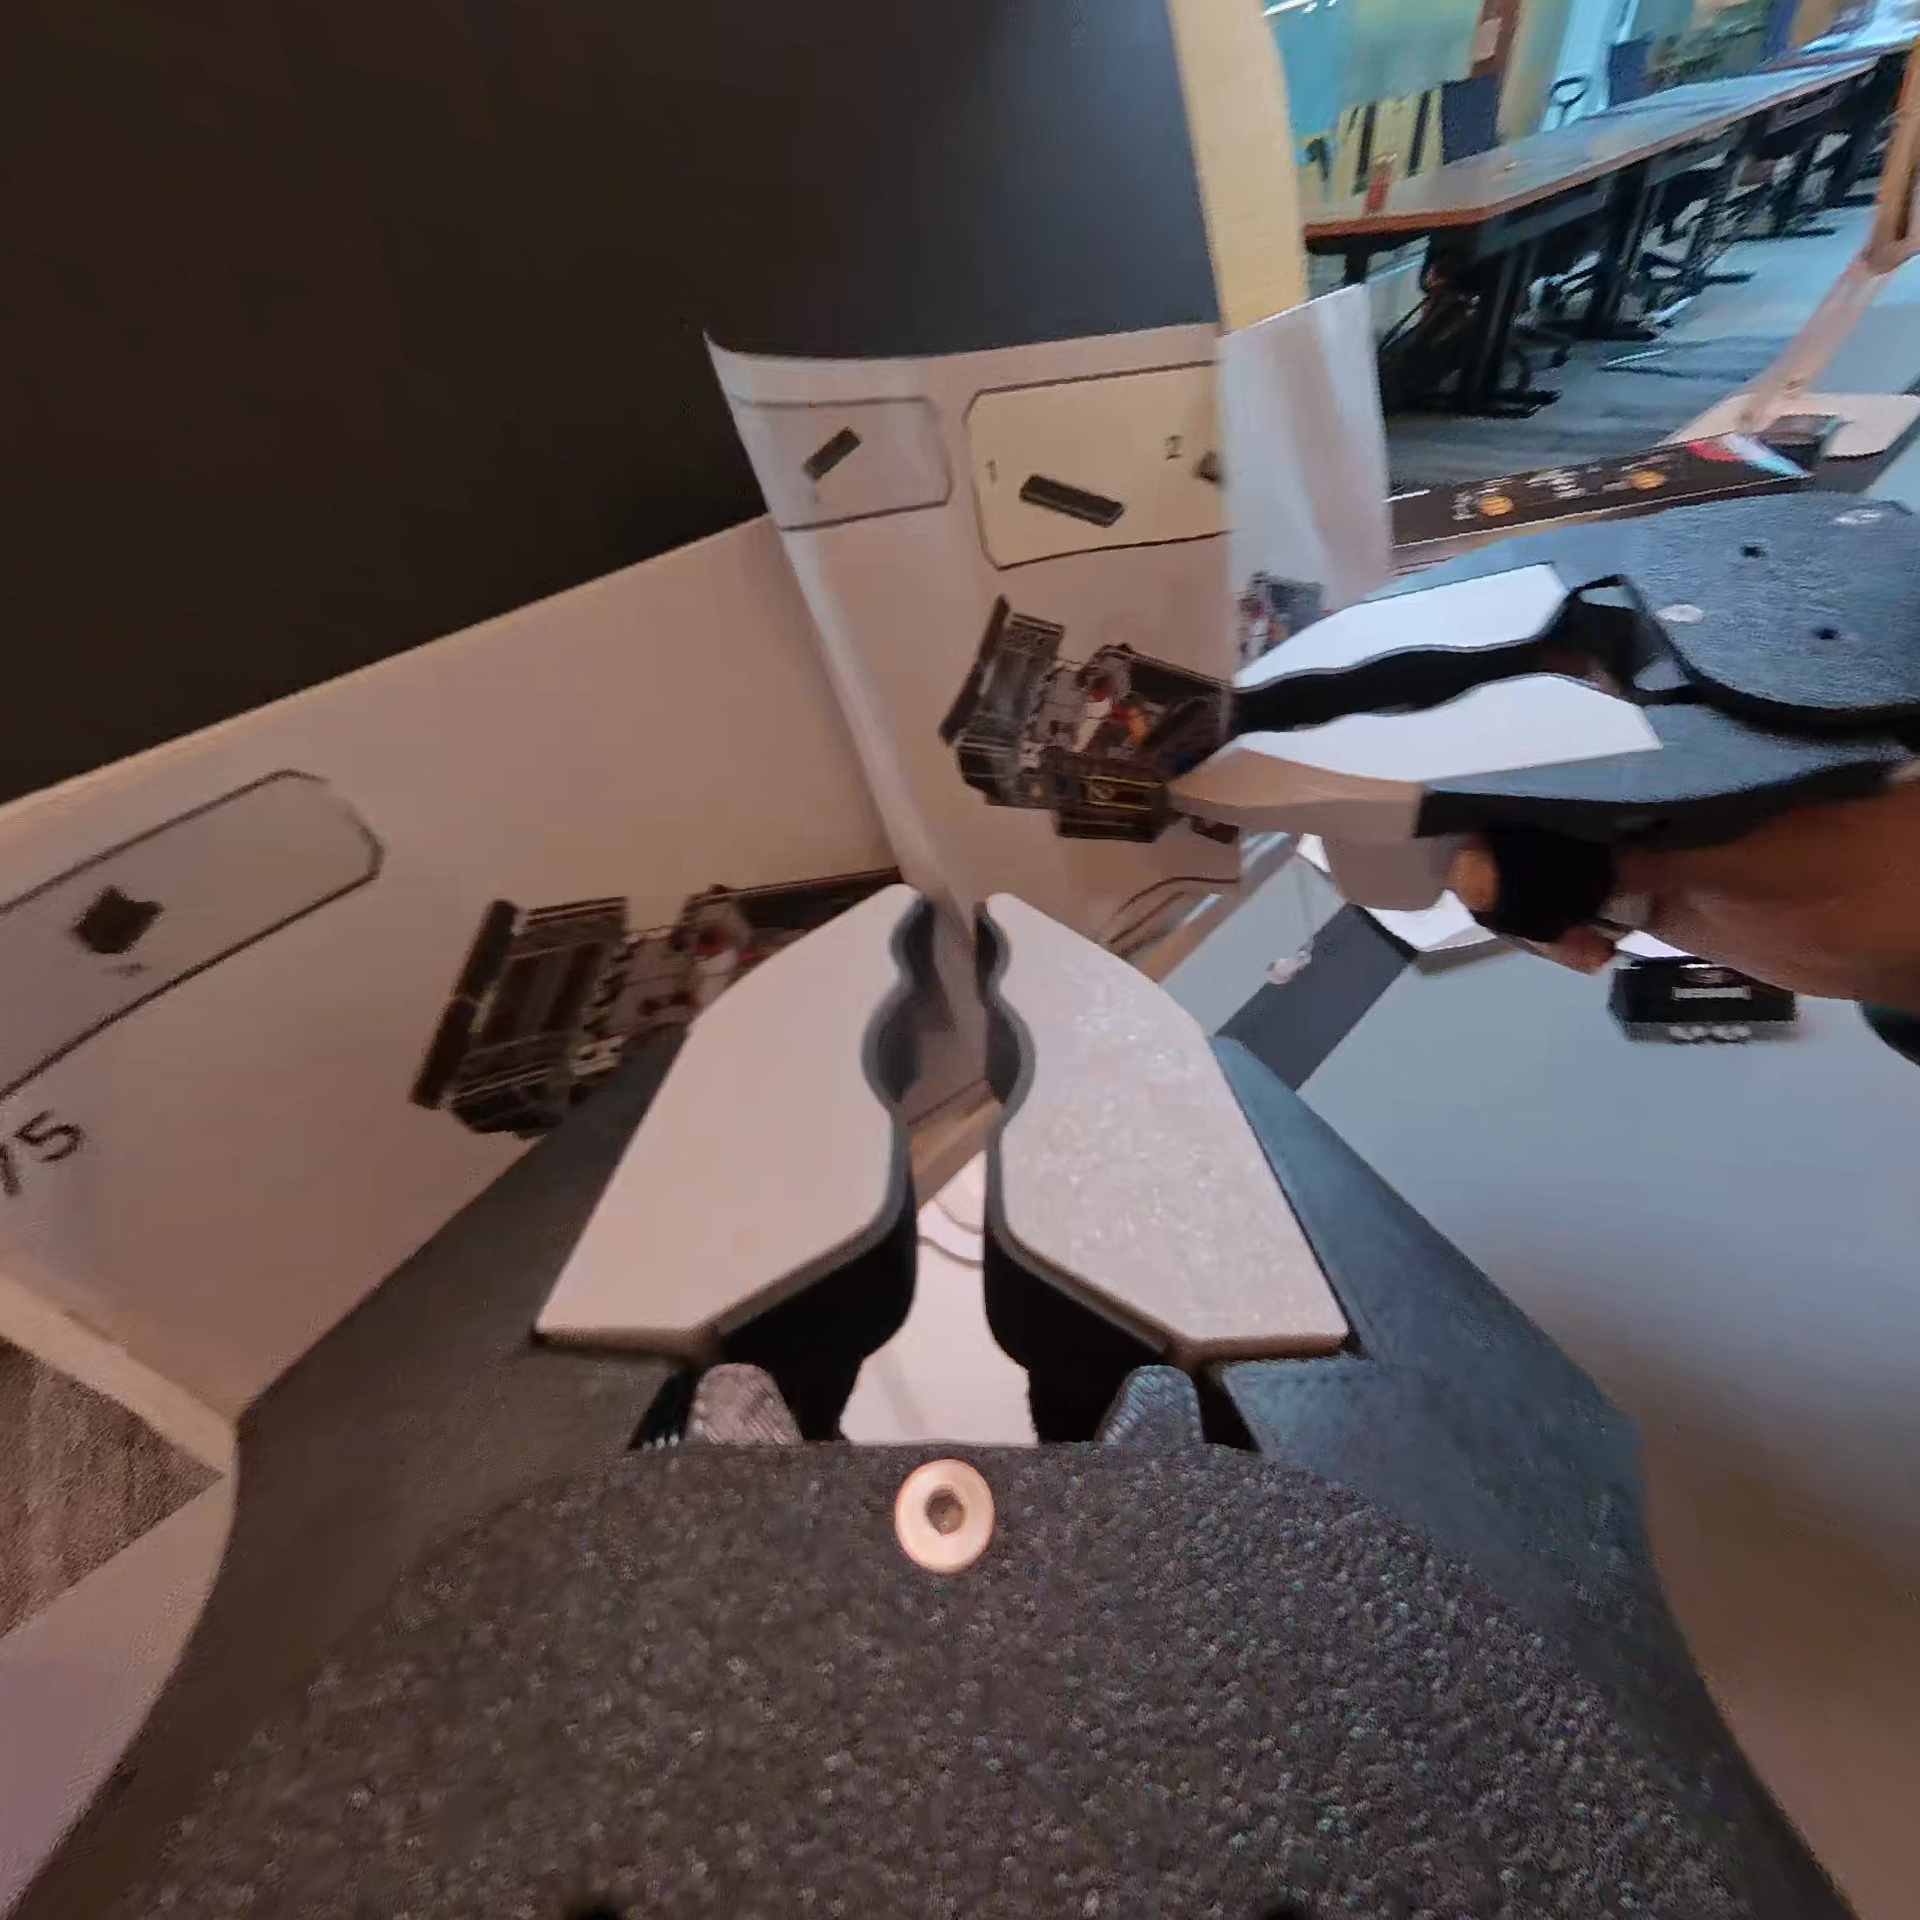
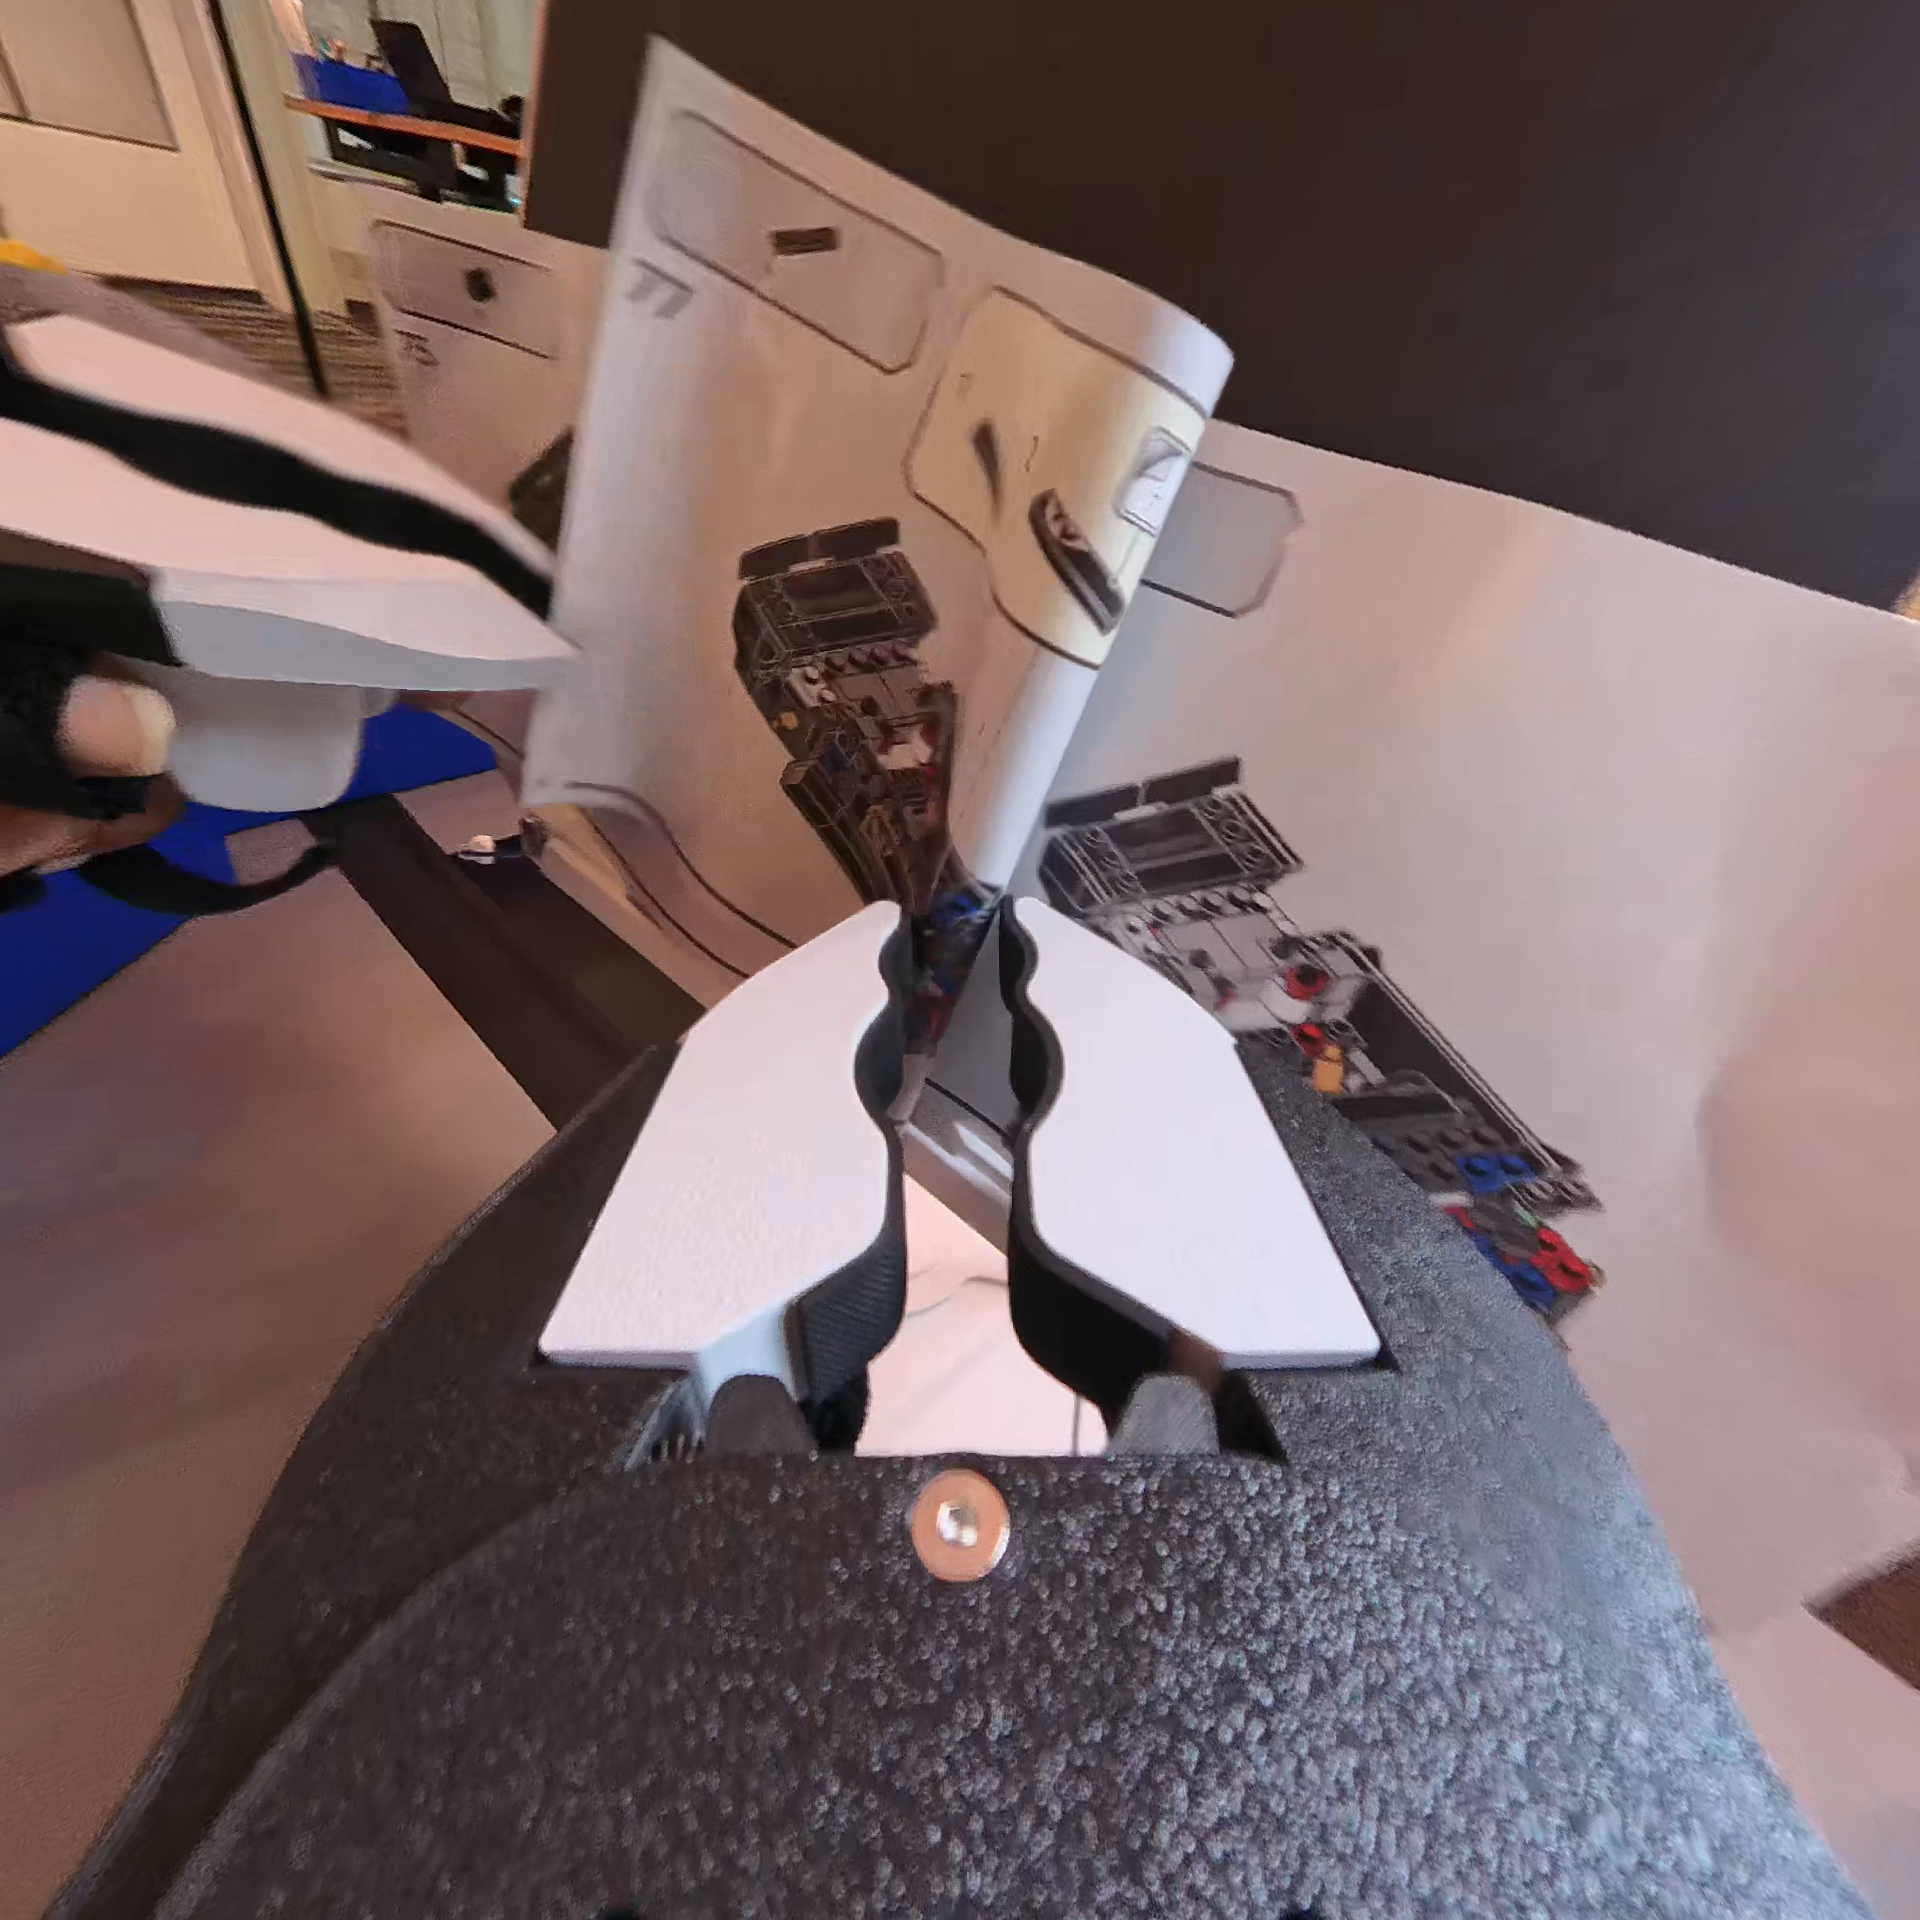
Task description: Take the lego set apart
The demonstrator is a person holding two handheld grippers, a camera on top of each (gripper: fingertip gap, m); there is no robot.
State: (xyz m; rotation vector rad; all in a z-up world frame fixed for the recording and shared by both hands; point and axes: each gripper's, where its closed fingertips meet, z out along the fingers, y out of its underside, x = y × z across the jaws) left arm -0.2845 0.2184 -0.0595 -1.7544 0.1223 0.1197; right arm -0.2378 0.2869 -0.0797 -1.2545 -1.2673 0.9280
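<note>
The left hand-held gripper [image 1: 948, 914] is clenched on the lower edge of a raised page [image 1: 1039, 623] of the instruction booklet [image 1: 582, 727], the sheet running down between its white fingertips [image 1: 1049, 977] at the centre of the frame. The right hand-held gripper [image 2: 951, 914] is likewise clenched on a page [image 2: 790, 520], pinching it low down where the paper narrows into a fold. In the left wrist view the right one comes in from the right edge, its tips at the same sheet. So the step in hand looks like turning or steadying a page, not pulling bricks. To do it well, I would keep both pinches light and near the edge, move the two in one arc, and let one go before the paper creases or tears. The lego set itself is not clearly in view; only a small dark piece [image 1: 1704, 1003] lies on the grey surface [image 1: 1558, 1247] at right, near the person's hand [image 1: 1714, 914], well apart from the booklet.
</note>
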